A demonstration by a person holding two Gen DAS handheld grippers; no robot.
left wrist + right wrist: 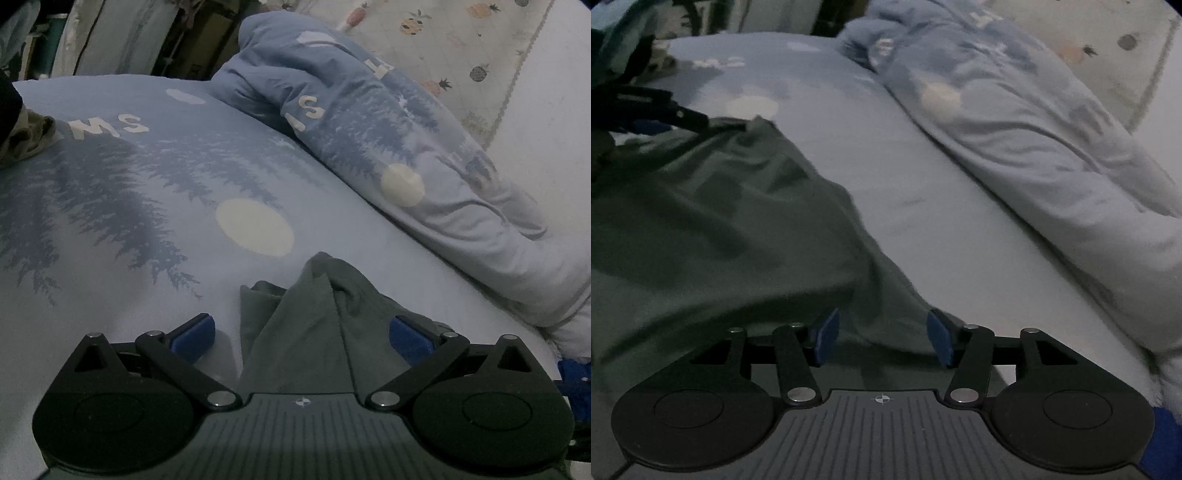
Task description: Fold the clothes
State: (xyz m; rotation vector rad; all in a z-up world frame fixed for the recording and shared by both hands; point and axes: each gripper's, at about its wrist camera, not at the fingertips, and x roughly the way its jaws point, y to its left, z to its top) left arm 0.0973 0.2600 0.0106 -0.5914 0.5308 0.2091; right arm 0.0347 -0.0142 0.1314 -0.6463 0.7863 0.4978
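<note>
A dark grey-green garment [713, 229] lies spread and wrinkled on the blue bed sheet [923, 206]. In the left wrist view a bunched corner of the garment [314, 314] rises between the blue pads of my left gripper [301, 334], which is wide open around it without touching. In the right wrist view my right gripper [882, 338] is open, its pads either side of the garment's near edge. The left gripper [665, 114] also shows at the garment's far left corner.
The sheet [147, 206] has a tree print, pale moons and letters. A rumpled matching duvet [424, 166] lies along the right side. A pineapple-print cloth [461, 44] lies beyond it. A brown cloth [26, 136] lies at the far left.
</note>
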